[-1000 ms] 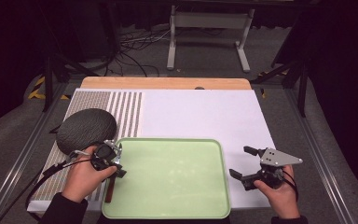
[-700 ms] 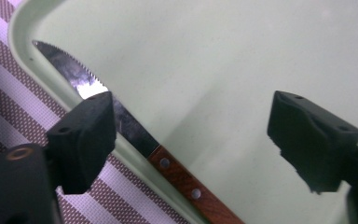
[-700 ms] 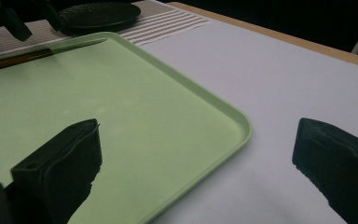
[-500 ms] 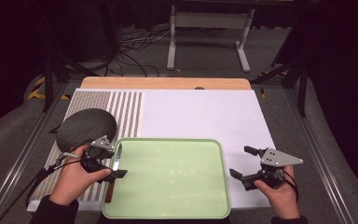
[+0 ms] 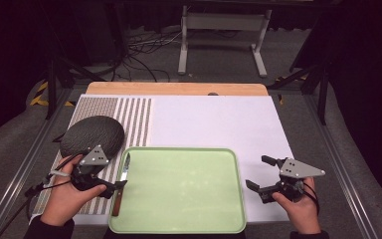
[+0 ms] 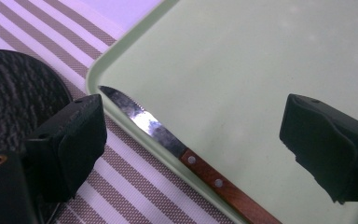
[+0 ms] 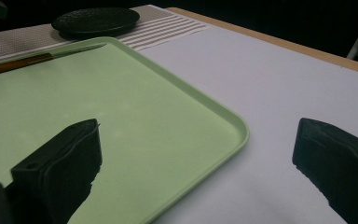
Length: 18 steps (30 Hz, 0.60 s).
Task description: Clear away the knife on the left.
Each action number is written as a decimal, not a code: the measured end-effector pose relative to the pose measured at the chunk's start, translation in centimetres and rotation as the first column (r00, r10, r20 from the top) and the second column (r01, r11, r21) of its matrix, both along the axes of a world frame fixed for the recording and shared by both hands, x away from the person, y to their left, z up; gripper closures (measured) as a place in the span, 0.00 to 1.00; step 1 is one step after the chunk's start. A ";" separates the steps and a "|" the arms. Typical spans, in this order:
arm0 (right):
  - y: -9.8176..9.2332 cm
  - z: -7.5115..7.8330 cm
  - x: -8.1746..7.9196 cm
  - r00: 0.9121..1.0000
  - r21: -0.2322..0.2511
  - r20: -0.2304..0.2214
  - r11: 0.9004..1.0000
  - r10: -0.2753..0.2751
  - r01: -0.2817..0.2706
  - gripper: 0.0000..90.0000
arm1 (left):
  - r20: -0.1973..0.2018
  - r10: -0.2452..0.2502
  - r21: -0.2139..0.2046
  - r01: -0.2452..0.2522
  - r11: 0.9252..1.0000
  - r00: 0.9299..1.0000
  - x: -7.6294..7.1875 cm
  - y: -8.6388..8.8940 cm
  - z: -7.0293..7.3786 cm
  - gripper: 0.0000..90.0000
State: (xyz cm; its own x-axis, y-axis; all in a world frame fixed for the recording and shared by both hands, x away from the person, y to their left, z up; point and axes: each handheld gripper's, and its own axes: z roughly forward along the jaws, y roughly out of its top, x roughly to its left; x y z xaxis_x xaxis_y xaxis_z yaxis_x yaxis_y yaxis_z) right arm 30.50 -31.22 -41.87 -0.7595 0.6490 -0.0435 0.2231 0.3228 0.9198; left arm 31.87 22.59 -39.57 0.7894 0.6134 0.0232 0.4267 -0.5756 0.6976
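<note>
A small steel-bladed knife with a riveted brown wooden handle (image 6: 182, 151) lies along the left rim of a pale green plastic tray (image 5: 179, 219), its blade resting on the rim with the tip toward the far corner and its handle toward the person. In the left gripper view the knife lies between and below the two black jaws, and neither pad touches it: the left gripper (image 5: 113, 185) has just been opening and now stands released, wide, just above the handle end. The right gripper (image 5: 261, 185) waits beside the tray's right edge, its jaws spread with nothing between them; in its own view one jaw hangs over the tray's near corner and the other over the white tabletop (image 5: 214, 119).

A round, dark, rough-textured plate (image 5: 92, 135) sits on the brown-and-white striped placemat (image 5: 134, 112) just beyond the left hand.

The knife looks light and rigid, so weight should pose no problem; the trouble is likely its thinness and its perch. The polished blade is narrow, slick and sharp-edged, a poor place for pads to bite. The wooden handle, thicker and flat-sided with two rivets, looks the better hold, taken across its width near the middle. Lying low and half on the sloping rim, the knife could tip or slide into the tray if nudged before the jaws close squarely.
</note>
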 end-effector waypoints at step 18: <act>0.1 0.0 -0.1 1.000 0.003 0.009 1.000 -0.004 0.004 0.02 | 0.123 0.004 -0.246 0.027 0.969 0.992 -1.9 4.6 -2.3 0.08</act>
